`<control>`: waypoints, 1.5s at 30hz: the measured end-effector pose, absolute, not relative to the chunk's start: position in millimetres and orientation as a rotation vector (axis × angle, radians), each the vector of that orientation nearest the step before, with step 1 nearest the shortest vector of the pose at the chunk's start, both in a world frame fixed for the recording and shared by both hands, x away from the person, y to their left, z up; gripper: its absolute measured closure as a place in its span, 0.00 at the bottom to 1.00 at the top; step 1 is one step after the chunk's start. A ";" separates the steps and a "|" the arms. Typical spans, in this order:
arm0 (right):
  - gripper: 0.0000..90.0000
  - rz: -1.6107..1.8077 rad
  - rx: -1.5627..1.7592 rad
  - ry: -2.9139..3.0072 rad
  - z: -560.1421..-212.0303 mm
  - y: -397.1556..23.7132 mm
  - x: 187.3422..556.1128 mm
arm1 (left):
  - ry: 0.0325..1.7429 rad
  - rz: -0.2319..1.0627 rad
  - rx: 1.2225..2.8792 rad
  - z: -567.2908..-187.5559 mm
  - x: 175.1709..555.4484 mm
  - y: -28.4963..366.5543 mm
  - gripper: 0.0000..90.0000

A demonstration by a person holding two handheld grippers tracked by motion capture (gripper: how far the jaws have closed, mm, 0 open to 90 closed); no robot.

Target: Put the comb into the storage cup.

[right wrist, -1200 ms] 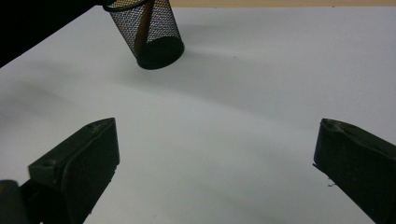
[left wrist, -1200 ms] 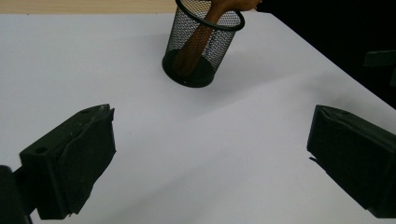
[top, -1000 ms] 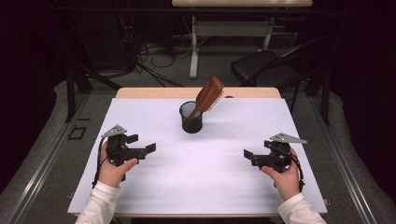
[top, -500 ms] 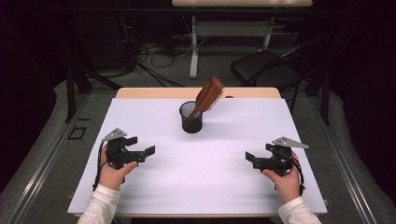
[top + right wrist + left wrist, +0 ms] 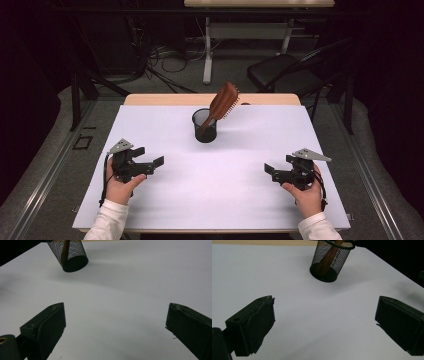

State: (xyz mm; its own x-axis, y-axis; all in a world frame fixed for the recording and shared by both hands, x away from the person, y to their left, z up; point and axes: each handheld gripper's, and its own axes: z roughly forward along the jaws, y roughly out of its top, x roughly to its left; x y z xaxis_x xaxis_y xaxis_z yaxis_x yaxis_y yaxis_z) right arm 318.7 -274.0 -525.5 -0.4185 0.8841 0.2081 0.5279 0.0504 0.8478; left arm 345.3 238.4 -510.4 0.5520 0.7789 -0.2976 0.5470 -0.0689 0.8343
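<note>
**One brush, one cup, two empty grippers**

I count one wooden hairbrush standing handle-down and tilted in one black mesh cup, toward the far middle of the white table. My left gripper rests near the left edge, jaws wide apart, holding nothing. My right gripper sits near the right edge, jaws likewise spread and empty. Both are well apart from the cup.

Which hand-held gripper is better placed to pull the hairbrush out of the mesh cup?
Left, marginally. The left hand-held gripper sits nearer the mesh cup, open. The hairbrush leans toward the right hand-held gripper, also open but farther off.
</note>
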 end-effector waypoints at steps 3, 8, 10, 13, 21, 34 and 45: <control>0.03 1.321 1.424 1.954 -526.9 -275.5 318.5 | 1.116 0.280 1.739 -511.8 345.7 239.6 0.03; 0.03 1.325 1.439 1.934 -529.2 -278.1 318.2 | 1.128 0.292 1.736 -513.0 346.1 241.3 0.03; 0.03 1.323 1.447 1.927 -530.0 -279.1 318.2 | 1.135 0.293 1.737 -513.6 346.3 241.5 0.03; 0.04 1.322 1.470 1.920 -531.8 -281.6 318.8 | 1.139 0.296 1.740 -514.8 346.8 241.9 0.03; 0.05 1.337 1.508 1.901 -533.6 -286.4 319.9 | 1.141 0.296 1.737 -515.4 347.1 242.2 0.03; 0.06 1.336 1.518 1.890 -535.9 -287.0 320.4 | 1.153 0.294 1.734 -516.7 347.6 242.9 0.03; 0.07 1.336 1.537 1.878 -536.8 -289.0 319.8 | 1.158 0.295 1.727 -516.8 347.9 243.6 0.03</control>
State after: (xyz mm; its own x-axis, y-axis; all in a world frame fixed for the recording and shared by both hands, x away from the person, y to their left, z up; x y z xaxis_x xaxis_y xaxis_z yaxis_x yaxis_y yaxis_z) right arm 319.8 -289.0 -536.8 -0.3374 0.9015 0.2709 0.5517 -0.0439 0.8329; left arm 347.9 243.6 -516.8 0.5128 0.8034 -0.3026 0.5612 -0.0470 0.8263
